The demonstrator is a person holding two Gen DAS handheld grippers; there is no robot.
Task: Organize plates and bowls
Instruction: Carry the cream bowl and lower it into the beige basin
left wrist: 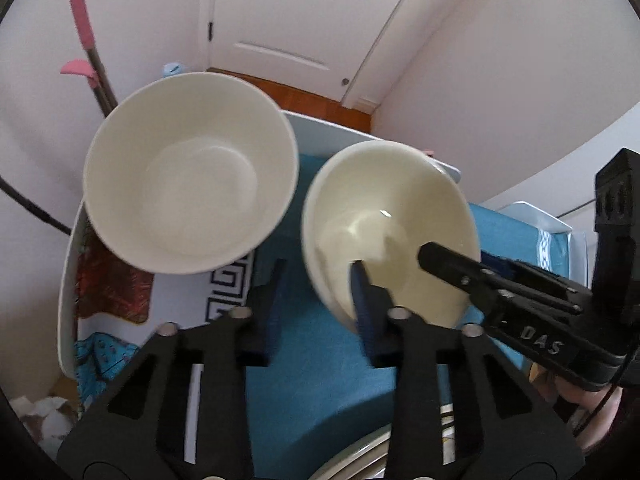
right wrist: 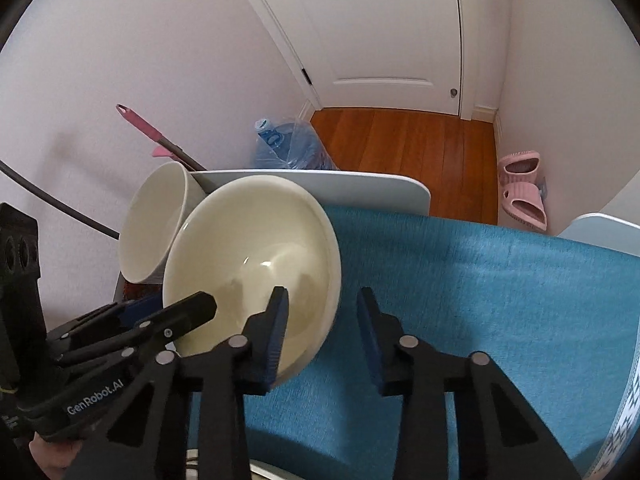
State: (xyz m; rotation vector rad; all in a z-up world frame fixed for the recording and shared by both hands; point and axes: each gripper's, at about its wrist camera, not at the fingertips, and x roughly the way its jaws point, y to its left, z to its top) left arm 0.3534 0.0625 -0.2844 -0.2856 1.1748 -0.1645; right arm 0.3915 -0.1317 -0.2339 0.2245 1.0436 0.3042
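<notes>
Cream bowl (right wrist: 256, 248) – white bowl (left wrist: 188, 188) – teal cloth (right wrist: 480, 288), pink slippers (right wrist: 522, 188).

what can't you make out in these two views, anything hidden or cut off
- Whether either gripper actually clamps the cream bowl: in both views each has only one finger inside it.
- What the white bowl rests on: the bowl itself hides it in the left wrist view, the cream bowl in the right.
- The plate by the bottom edge: cut off, left gripper covers it.

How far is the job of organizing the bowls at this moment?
Nothing looks stacked yet. The cream bowl is tilted, with both open tongs, left and right, straddling its rim. The white bowl stands separate beside it. Left: nesting the bowls, then the plate edge.
</notes>
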